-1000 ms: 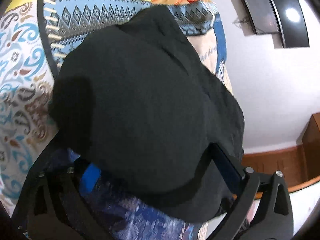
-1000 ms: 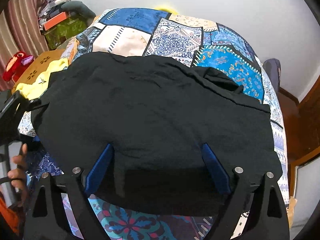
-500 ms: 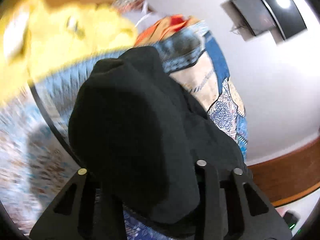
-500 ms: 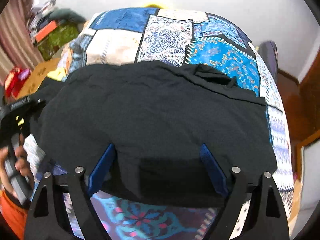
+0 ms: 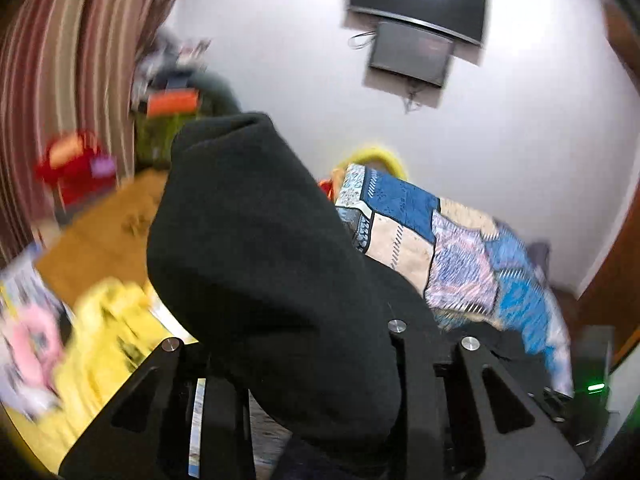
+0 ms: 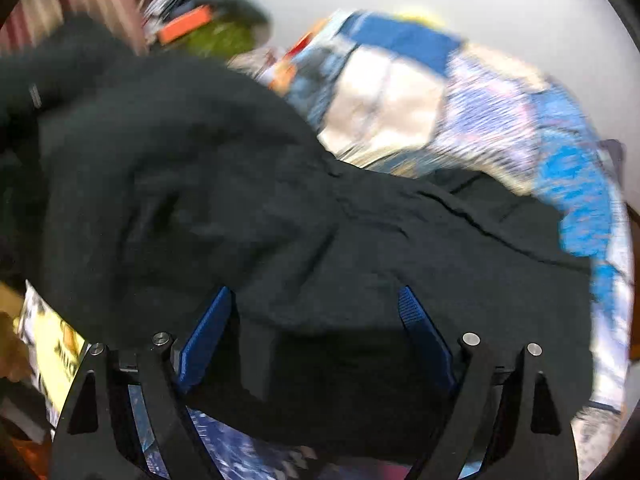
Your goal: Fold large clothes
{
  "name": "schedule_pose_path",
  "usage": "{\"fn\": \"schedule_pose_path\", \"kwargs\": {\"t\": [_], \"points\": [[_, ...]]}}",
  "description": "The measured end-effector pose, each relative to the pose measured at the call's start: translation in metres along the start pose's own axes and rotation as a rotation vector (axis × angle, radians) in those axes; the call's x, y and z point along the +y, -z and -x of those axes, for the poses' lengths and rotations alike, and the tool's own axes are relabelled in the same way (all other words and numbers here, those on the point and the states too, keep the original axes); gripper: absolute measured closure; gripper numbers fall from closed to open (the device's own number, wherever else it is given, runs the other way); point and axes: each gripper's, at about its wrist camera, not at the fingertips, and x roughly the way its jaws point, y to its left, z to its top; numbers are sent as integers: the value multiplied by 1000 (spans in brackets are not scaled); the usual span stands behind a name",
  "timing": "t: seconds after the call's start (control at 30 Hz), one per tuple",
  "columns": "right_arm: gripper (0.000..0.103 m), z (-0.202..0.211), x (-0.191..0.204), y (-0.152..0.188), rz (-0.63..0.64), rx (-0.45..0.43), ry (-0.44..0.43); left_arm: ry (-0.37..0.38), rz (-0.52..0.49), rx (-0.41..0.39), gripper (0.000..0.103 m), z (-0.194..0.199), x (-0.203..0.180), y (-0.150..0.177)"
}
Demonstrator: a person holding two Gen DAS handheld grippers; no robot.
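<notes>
Black garment (image 6: 280,208) lies spread over the patchwork bedspread (image 6: 400,96), its near hem draped across your right gripper (image 6: 312,320), one side hauled up off the bed by your left gripper (image 5: 292,344). Left view: the cloth stands up in a tall hump right over the tool, the jaws look drawn close together and clamped on the bunched fabric, though the cloth hides the tips, so that's a judgement. Right view: the blue pads (image 6: 204,340) stand wide apart with the hem lying loose over and between them, no pinch there. Both views are motion-blurred.

Step in hand looks like carrying the left side across to make the first lengthwise fold. Keep the left grip firm and lift high enough that the hanging part clears the bed, otherwise it drags and wrinkles. Sweep toward the far side edge, not toward the yellow clothes (image 5: 100,344) beside the bed. Pin the hem with your right gripper or close on it, so the body doesn't slide along. Lay the carried edge down parallel to the opposite edge, then release. Thick soft fabric, likely to slump; set it down slowly.
</notes>
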Motion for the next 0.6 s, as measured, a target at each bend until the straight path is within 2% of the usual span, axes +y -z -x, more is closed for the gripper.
{"fn": "schedule_pose_path", "kwargs": {"t": [0.07, 0.17, 0.27, 0.33, 0.4, 0.47, 0.6], "points": [[18, -16, 9, 5, 25, 37, -29, -22, -115, -9, 74, 2, -20, 6], [22, -14, 18, 9, 85, 45, 10, -21, -195, 1, 74, -5, -36, 14], [24, 18, -11, 18, -31, 16, -81, 3, -249, -17, 75, -1, -49, 12], [24, 42, -42, 26, -116, -19, -86, 17, -284, -23, 75, -4, -64, 8], [24, 66, -74, 36, -189, -59, -43, 38, -321, -26, 75, -3, -80, 7], [24, 91, -109, 49, -250, -94, 49, 64, -361, -29, 74, 4, -101, 11], [24, 132, -151, 71, -308, -141, 166, 145, -450, 12, 72, 8, -152, 25]]}}
